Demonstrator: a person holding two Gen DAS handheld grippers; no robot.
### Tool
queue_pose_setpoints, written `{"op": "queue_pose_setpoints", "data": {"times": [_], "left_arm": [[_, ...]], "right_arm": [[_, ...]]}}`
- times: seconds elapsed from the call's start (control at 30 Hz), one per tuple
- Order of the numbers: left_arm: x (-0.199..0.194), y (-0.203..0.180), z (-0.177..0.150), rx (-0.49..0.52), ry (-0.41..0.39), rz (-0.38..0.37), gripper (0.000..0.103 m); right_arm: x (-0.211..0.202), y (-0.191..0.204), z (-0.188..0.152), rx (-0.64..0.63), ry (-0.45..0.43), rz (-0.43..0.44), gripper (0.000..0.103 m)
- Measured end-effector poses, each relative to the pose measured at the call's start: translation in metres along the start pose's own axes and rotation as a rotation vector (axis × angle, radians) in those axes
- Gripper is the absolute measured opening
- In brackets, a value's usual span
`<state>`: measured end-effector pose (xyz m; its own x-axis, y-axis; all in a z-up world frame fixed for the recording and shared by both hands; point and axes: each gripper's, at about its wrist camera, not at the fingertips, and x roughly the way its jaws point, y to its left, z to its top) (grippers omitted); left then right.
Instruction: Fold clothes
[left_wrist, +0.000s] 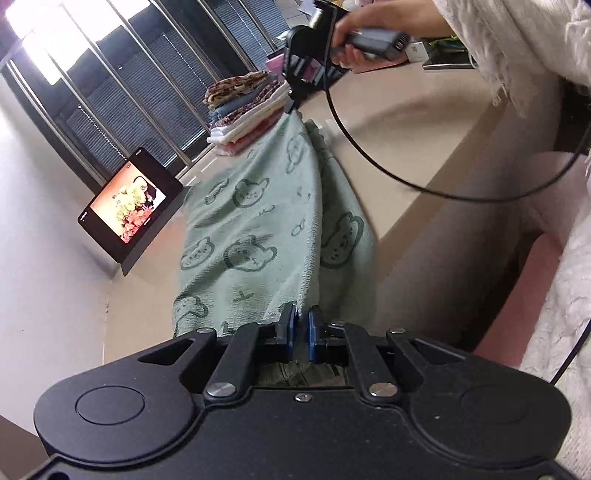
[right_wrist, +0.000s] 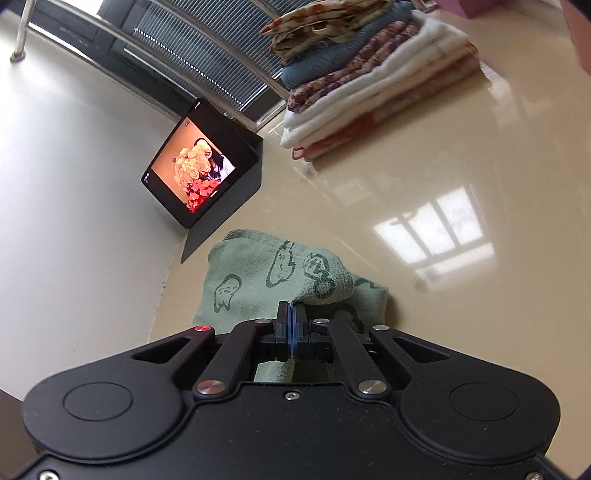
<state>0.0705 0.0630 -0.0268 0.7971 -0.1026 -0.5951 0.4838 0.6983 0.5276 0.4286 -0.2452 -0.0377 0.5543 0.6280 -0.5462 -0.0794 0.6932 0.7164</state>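
Observation:
A pale green towel with a dark bear print (left_wrist: 255, 229) hangs stretched in the air between my two grippers. My left gripper (left_wrist: 303, 317) is shut on its near edge. My right gripper (left_wrist: 291, 105), held in a hand at the top of the left wrist view, is shut on the far edge. In the right wrist view the right gripper (right_wrist: 292, 308) pinches the towel (right_wrist: 258, 280), and the rest of the cloth bunches on the beige table (right_wrist: 424, 177) below.
A stack of several folded cloths (right_wrist: 369, 70) sits at the back of the table, also seen in the left wrist view (left_wrist: 243, 107). A tablet on a black stand (right_wrist: 199, 170) leans by the white wall. A black cable (left_wrist: 406, 177) loops over the table.

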Motion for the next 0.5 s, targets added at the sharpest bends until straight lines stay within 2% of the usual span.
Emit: {"op": "queue_pose_setpoints", "data": {"times": [0.17,0.3,0.4,0.5], "left_arm": [[-0.011,0.003,0.004,-0.019,-0.026,0.044,0.007],[-0.026,0.018,0.014,-0.048,-0.063,0.101,0.007],[-0.026,0.008,0.012,-0.009,-0.052,0.039,0.007],[-0.015,-0.012,0.003,0.052,-0.006,-0.041,0.007]], "right_arm": [[-0.012,-0.009,-0.005,0.05,-0.04,0.063,0.0],[-0.027,0.001,0.001,0.055,-0.081,0.139,0.0],[-0.036,0.008,0.002,0.022,-0.088,0.159,0.0],[-0.038,-0.004,-0.011,0.02,-0.062,0.101,0.0]]}}
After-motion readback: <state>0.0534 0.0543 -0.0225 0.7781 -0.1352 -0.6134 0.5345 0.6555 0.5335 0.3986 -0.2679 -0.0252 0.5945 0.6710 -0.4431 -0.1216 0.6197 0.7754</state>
